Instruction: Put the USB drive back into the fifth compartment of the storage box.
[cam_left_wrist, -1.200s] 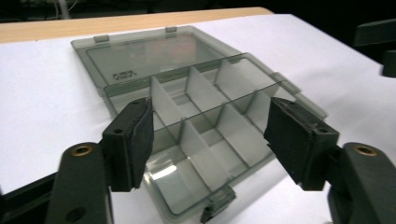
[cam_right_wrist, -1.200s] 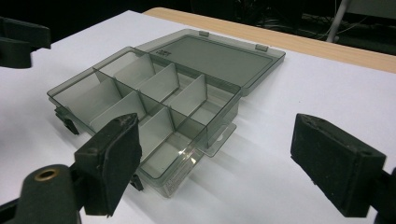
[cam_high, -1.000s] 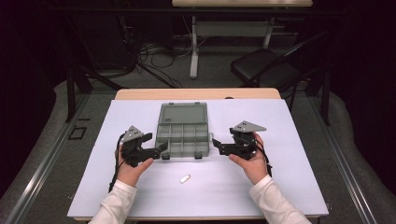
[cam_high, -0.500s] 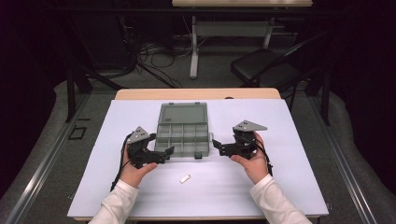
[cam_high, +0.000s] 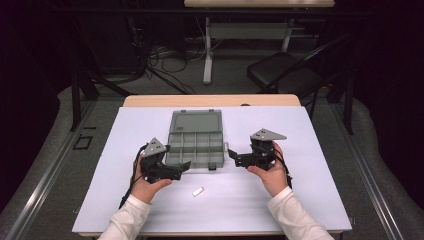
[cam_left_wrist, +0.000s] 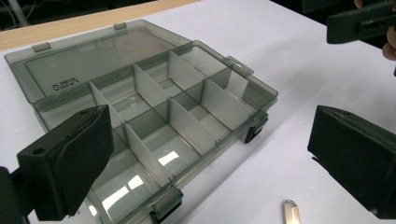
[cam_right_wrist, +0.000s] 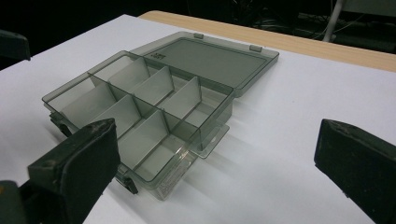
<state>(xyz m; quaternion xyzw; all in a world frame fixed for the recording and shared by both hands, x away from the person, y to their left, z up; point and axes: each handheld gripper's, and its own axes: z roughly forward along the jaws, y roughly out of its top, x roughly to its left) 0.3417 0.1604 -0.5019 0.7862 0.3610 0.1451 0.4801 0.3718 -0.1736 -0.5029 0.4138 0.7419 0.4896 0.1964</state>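
So here's my view from the remote station. There's a smoky grey translucent plastic organizer box (cam_high: 196, 145) sitting open in the middle of the white-covered surface (cam_high: 310, 200), lid folded flat out behind it toward the far edge. The tray part is split by thin dividers into two rows of compartments, and every compartment I can see into is bare, just reflections on the bottom. Two dark latches stick out on the front wall nearest me.

The left tongs (cam_high: 186, 167) are down at the box's front left corner, pointing in toward it. In the left gripper view the box (cam_left_wrist: 154, 116) sits between the two black jaws, which are spread wide and have just been opening, nothing pinched between them. The pads aren't pressing on the box walls as far as I can tell.

The right tongs (cam_high: 233, 156) are just off the box's right side, aimed at it. Same deal there: jaws have just been opening, they're spread wide in the right gripper view, gripping nothing, and the box (cam_right_wrist: 154, 100) lies ahead and a bit to the left of the gap.

One small pale oblong piece (cam_high: 198, 191) is lying loose on the surface in front of the box, near the left tongs; it also shows in the left gripper view (cam_left_wrist: 293, 212). Can't tell what it's made of.
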